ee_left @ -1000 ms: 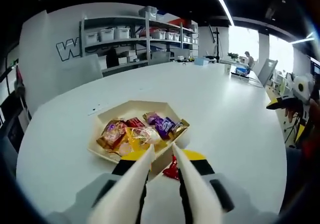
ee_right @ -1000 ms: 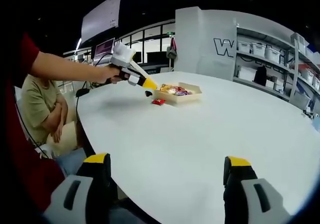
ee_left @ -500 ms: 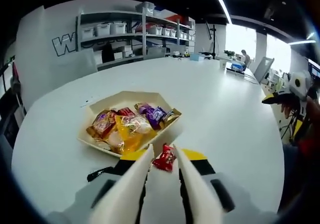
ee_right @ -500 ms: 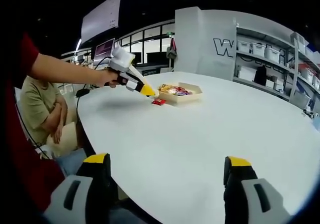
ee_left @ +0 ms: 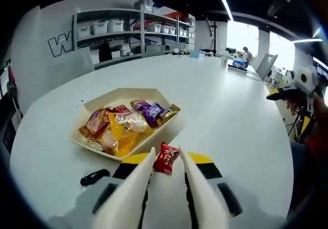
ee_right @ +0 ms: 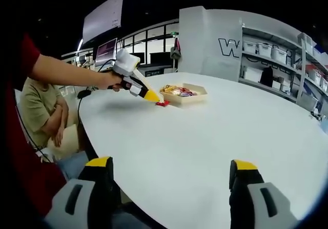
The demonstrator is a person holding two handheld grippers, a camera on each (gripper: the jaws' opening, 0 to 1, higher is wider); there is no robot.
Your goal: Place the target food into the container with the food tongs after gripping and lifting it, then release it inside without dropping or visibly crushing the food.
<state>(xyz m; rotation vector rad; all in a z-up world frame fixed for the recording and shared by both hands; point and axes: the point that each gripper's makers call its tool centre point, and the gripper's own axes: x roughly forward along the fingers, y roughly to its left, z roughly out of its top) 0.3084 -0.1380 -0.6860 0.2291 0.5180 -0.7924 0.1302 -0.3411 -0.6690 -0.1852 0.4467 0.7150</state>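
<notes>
A red-wrapped snack (ee_left: 166, 159) lies on the white worktop (ee_left: 230, 116) at lower centre. Just above-left sits an open beige container (ee_left: 128, 94), holding assorted wrapped snacks (ee_left: 125, 126).

White table (ee_right: 205, 137), shelving (ee_left: 128, 32), bright windows (ee_left: 246, 37).

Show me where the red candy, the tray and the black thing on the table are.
Red candy (ee_left: 166, 158), left gripper view, middle of its wrapper.
Tray (ee_left: 119, 92), left gripper view, bare far wall.
Black thing (ee_left: 94, 177), left gripper view, middle of its body; too small to tell what it is.
</notes>
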